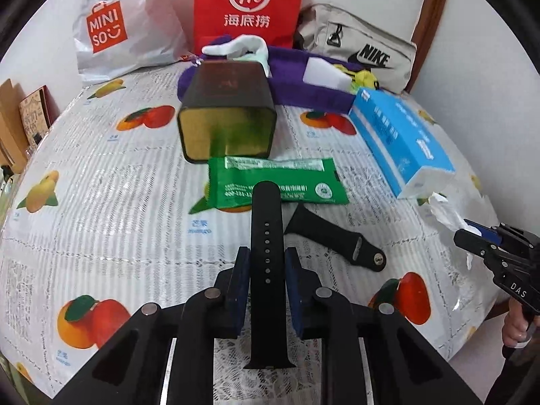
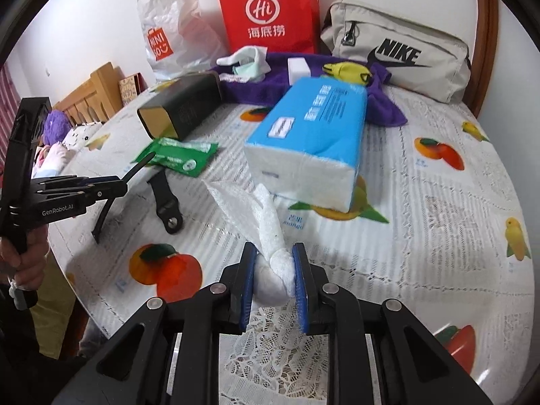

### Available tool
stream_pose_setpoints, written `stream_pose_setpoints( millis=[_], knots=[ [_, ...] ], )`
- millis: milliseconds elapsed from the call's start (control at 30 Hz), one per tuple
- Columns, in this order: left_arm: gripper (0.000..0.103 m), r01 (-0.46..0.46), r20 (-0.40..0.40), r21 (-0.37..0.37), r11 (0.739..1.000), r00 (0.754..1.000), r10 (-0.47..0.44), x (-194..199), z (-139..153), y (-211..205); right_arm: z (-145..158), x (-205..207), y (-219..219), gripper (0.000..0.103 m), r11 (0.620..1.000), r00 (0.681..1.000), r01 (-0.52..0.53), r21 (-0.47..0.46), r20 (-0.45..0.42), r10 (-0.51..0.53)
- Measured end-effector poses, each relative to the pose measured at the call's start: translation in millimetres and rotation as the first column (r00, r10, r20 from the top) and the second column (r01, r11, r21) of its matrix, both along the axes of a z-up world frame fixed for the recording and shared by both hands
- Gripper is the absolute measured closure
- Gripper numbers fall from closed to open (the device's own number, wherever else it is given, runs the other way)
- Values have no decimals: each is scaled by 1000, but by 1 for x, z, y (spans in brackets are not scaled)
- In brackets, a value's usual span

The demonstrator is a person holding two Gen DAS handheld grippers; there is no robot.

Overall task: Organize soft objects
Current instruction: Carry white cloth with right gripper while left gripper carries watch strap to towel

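Two items are up: left tool (image 1: 263, 270) clamps a black watch strap (image 1: 266, 236), right tool (image 2: 273, 270) pinches twisted tissue (image 2: 275, 253); the other strap half (image 1: 337, 239), green packet (image 1: 280, 182) and far pile remain unsorted on the worktop (image 1: 101, 202)

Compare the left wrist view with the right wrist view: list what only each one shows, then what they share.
Only the left wrist view shows the left gripper end-on, shut on a black watch strap that lies lengthwise between its pads.

Only the right wrist view shows the right gripper shut on a twisted white tissue, plus a wooden headboard and a purple plush toy beside the table.

Both show the second strap piece, green packet, tin box, blue tissue pack, red bag and grey pouch.
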State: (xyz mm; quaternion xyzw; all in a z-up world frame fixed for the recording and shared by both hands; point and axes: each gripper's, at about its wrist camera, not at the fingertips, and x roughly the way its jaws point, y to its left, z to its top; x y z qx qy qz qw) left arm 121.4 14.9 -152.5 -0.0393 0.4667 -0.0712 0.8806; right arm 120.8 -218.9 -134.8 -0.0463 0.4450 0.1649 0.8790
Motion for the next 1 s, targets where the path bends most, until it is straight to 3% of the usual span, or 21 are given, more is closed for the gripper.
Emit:
stream_pose_setpoints(
  millis=[433,700,1000],
  knots=[
    [83,29,93,-57,998,995,-23,14,58,13,53,14,6,82,998,995,-48,27,89,45],
    [83,33,130,-59,998,991,-25,50,90,19,82,58,12,82,998,990,-59,18,129,56],
    [83,34,136,-63,997,990,-25,103,104,24,104,123,16,82,999,988,-36,26,153,32]
  ],
)
